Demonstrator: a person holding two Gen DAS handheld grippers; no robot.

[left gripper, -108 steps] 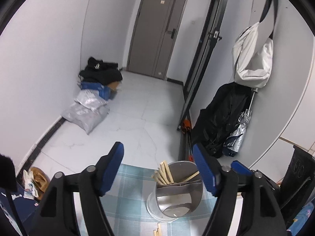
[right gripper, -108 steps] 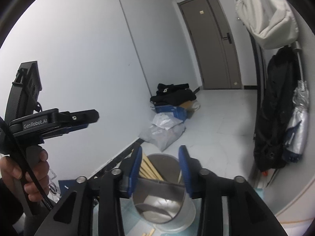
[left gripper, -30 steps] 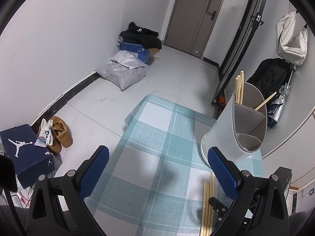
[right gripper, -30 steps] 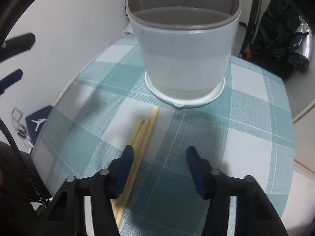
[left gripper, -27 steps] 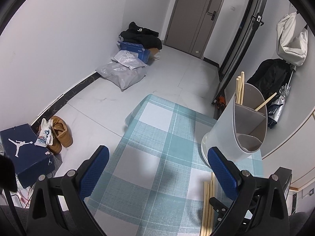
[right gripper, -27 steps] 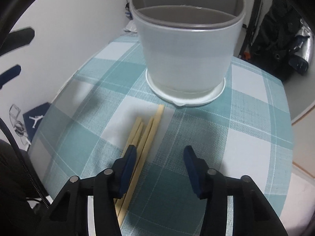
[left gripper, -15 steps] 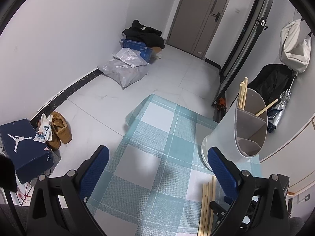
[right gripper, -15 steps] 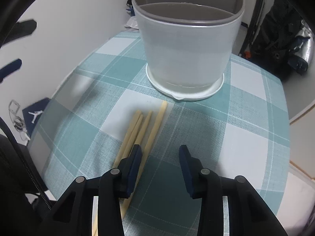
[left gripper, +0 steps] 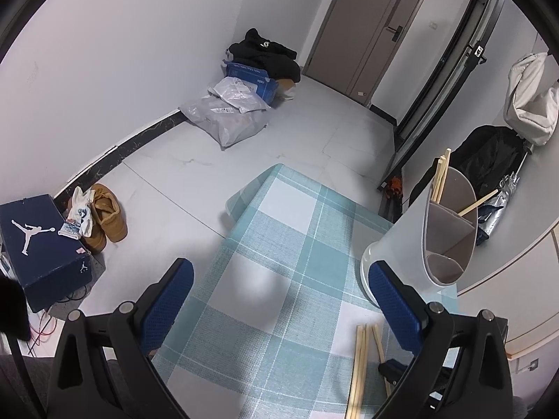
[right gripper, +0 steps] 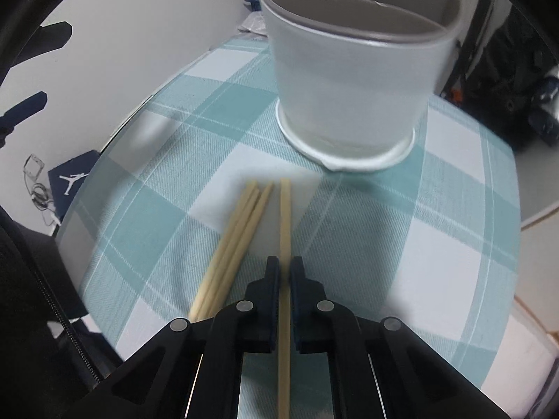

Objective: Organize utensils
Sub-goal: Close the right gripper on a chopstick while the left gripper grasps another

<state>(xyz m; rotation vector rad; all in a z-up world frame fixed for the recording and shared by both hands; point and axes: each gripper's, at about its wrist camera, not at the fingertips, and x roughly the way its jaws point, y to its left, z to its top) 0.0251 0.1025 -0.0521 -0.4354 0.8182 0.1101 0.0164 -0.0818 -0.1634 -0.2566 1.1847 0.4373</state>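
A white utensil holder [right gripper: 353, 80] with grey dividers stands on the teal checked tablecloth [right gripper: 436, 216]; it also shows in the left wrist view [left gripper: 419, 241], with wooden chopsticks [left gripper: 439, 178] standing in its far compartments. My right gripper [right gripper: 284, 268] is shut on one wooden chopstick [right gripper: 285, 216] that points at the holder. Three more chopsticks [right gripper: 237, 234] lie on the cloth just to its left. They also show in the left wrist view [left gripper: 360, 359]. My left gripper [left gripper: 279, 293] is open and empty above the cloth, left of the holder.
The table edge curves off to the left and front. On the floor lie a dark shoe box [left gripper: 38, 234], brown shoes [left gripper: 104, 216], plastic bags [left gripper: 227, 115] and a blue crate [left gripper: 249, 76]. Coats and an umbrella [left gripper: 496, 164] hang at the right.
My right gripper has dropped to the cloth and shut on the rightmost chopstick, which now lies apart from the other three. My left gripper has stayed open and drifted slightly.
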